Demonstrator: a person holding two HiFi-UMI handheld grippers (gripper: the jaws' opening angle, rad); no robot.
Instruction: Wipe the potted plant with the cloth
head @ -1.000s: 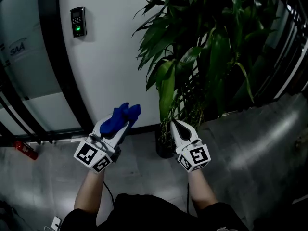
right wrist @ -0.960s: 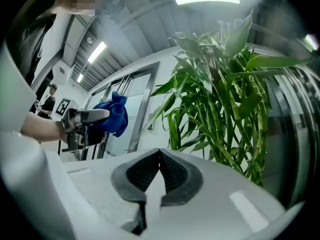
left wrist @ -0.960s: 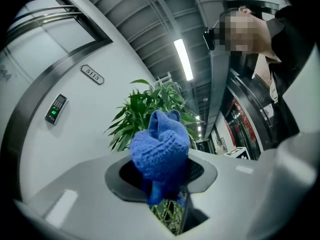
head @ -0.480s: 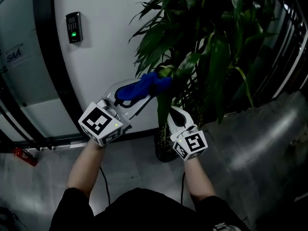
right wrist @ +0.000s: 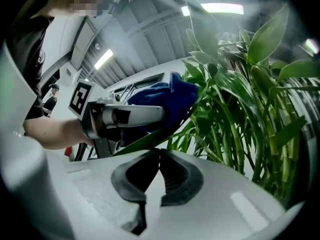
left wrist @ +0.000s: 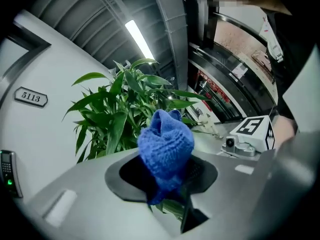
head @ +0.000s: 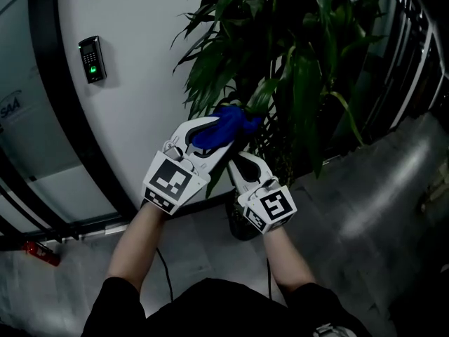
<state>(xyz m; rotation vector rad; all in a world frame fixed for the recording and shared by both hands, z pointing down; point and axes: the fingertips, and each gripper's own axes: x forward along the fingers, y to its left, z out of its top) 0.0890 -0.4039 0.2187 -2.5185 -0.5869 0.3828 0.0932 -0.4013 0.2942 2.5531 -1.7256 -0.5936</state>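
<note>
Left forearm [head: 133,250] and right forearm [head: 285,258] reaching forward from lower centre of frame. Left gripper [head: 214,140] pointing up-right, jaws clamping blue cloth [head: 228,123]. Right gripper [head: 240,160] sitting just beside at lower right, jaws pressing together.

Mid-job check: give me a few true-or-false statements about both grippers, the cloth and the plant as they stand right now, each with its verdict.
1. The left gripper is shut on the blue knitted cloth. True.
2. The right gripper has its jaws wide apart. False: they are together.
3. The cloth is up among the leaves of the green leafy potted plant. True.
4. In the head view, the black wall keypad sits to the right of the plant. False: it is on the white wall to the plant's left.
</note>
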